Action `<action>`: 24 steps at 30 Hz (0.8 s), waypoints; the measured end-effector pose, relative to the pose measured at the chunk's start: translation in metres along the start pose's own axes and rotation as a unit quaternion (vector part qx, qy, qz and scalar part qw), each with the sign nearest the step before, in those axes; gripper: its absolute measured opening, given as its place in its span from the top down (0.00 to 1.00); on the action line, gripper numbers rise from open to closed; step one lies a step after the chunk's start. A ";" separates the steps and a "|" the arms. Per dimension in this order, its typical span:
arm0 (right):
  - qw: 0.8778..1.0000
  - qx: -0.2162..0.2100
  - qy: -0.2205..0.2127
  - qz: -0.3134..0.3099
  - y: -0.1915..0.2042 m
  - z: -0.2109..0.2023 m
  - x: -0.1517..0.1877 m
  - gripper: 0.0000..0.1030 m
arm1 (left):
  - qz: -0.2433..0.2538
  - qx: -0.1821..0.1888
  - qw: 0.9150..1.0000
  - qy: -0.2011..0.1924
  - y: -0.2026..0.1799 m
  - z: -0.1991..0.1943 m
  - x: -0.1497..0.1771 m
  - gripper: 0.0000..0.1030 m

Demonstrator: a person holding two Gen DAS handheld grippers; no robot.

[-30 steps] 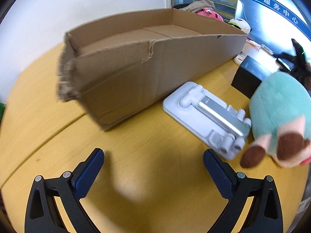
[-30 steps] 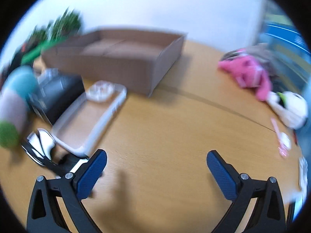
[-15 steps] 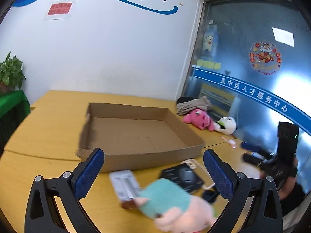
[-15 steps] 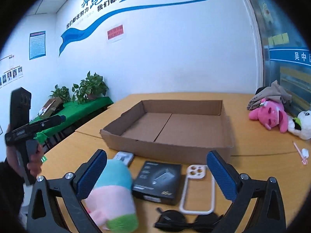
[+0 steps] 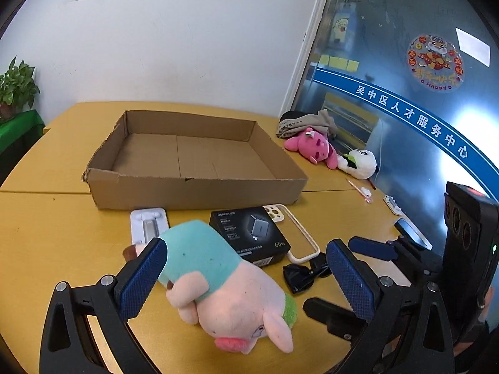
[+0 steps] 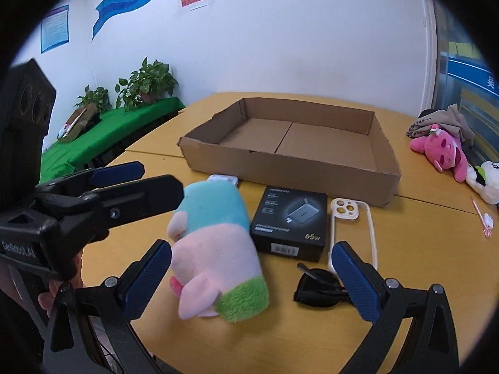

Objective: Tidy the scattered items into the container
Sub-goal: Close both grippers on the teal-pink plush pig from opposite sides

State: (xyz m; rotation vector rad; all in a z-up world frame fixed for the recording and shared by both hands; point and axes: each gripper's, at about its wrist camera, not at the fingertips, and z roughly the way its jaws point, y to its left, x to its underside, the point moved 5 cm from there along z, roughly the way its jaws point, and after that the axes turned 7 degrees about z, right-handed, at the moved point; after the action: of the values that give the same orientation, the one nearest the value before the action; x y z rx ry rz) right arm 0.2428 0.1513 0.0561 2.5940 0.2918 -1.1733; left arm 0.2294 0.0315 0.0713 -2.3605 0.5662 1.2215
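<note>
**On the table, both tongs spread wide over the loose things**

At the left of the yellow table [image 5: 46, 233], the left tongs [image 5: 246, 277] stand wide open and hold nothing; the plush pig [image 5: 218, 280] lies between their blue pads, head toward the camera. Just behind the pig lies a white phone stand [image 5: 149, 222], and beyond that the empty cardboard box [image 5: 199, 187] sits open. To the right of the pig lies a black charger box [image 5: 249, 233], then a white phone case [image 5: 296, 233] touching it, with black sunglasses [image 5: 302, 275] near the case's front end. Further right, the right tongs [image 6: 251, 275] are also wide open and empty, framing the pig and the sunglasses. Far right by the wall rest a pink plush [image 5: 315, 148] and a white plush [image 5: 358, 162].
</note>
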 end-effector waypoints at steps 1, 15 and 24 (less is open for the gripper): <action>1.000 -0.001 0.002 -0.001 0.002 0.000 0.002 0.01 | -0.004 0.005 1.000 0.000 0.001 -0.001 0.001 0.00; 0.999 -0.028 0.036 -0.004 0.012 0.020 0.012 0.01 | -0.026 -0.005 0.999 0.039 0.012 0.011 0.011 0.00; 0.995 -0.069 0.075 0.025 0.004 0.054 0.029 0.01 | -0.068 0.023 0.995 0.074 0.034 0.035 0.031 0.00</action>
State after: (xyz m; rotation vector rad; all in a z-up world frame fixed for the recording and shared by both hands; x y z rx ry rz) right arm 0.2244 0.1316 0.0009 2.5558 0.3255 -0.9107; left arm 0.2047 0.0176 0.0213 -2.4207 0.4671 0.9708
